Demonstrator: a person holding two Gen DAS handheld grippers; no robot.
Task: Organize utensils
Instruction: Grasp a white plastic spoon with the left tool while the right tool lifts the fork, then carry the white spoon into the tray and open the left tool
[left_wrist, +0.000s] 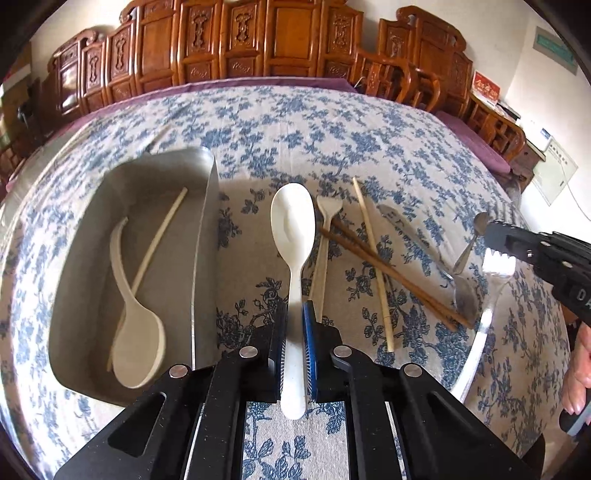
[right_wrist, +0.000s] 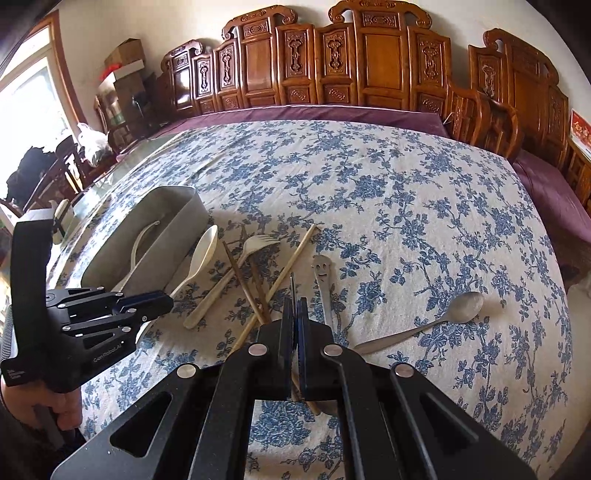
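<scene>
The left gripper (left_wrist: 295, 332) clamps the white spoon (left_wrist: 293, 229) mid-frame, just right of the gray bin (left_wrist: 85, 280), which already holds 2 pale utensils. The right gripper (right_wrist: 295, 317), jaws closed and empty, hovers above the chopsticks, fork and metal spoons still scattered at center

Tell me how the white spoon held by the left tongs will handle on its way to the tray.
The white spoon looks like rigid plastic, probably light. Its glossy handle may slip or pivot, since the left tongs grip only the thin handle.
</scene>
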